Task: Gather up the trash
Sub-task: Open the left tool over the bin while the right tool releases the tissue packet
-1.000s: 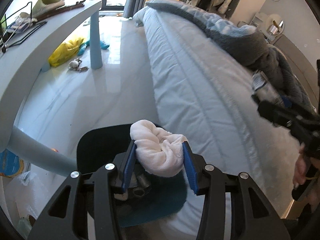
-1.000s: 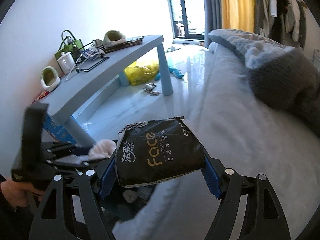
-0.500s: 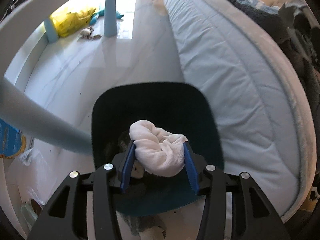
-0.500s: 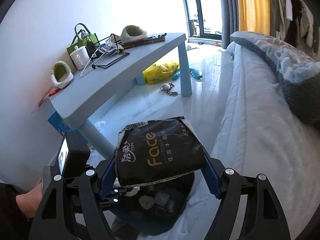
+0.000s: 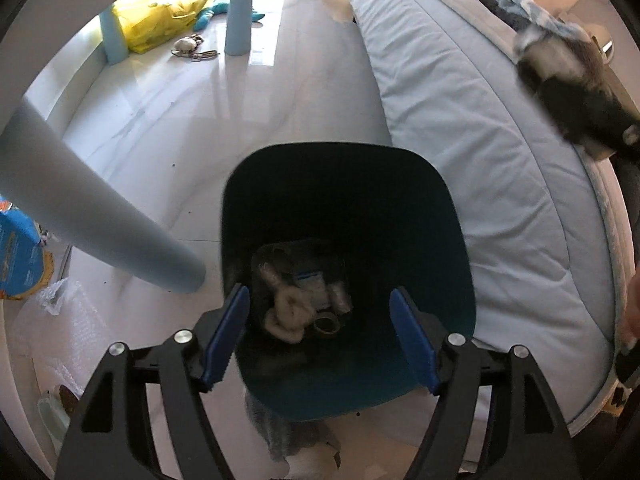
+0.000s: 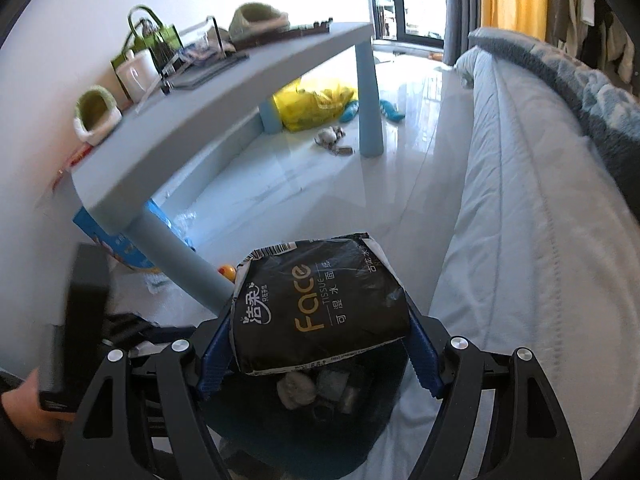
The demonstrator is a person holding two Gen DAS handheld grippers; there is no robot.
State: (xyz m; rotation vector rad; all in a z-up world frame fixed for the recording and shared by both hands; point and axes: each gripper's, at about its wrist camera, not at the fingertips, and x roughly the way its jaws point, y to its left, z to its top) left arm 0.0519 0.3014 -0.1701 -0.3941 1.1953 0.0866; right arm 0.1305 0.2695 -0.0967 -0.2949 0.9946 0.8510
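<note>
A: Left gripper (image 5: 320,334) — what do the fingers (image 5: 226,334) have?
B: Nothing. They are spread wide, hanging over the mouth of the dark teal trash bin (image 5: 452,240). A twisted white cloth wad (image 5: 286,314) lies at the bottom of the bin among other scraps, directly below the gap.

A: Bin location?
B: On the pale glossy floor (image 5: 240,120), just beside the edge of the bed (image 5: 480,140) on one side and near a light-blue leg of the counter (image 5: 92,216) on the other.

A: Right gripper (image 6: 320,344)?
B: Its fingers pinch a black tissue pack (image 6: 320,312) — "Face" printed in gold — from both sides. The pack hangs above the bin (image 6: 372,432); grey crumpled scraps show inside, under the pack's lower edge.

A: Surroundings?
B: In the right wrist view the counter (image 6: 208,120) carries green slippers (image 6: 94,114), a white mug (image 6: 138,74) and a green bag (image 6: 150,36). A yellow plastic bag (image 6: 314,104) lies on the floor beneath it. A grey fleece blanket (image 6: 580,92) lies along the far side of the bed.
</note>
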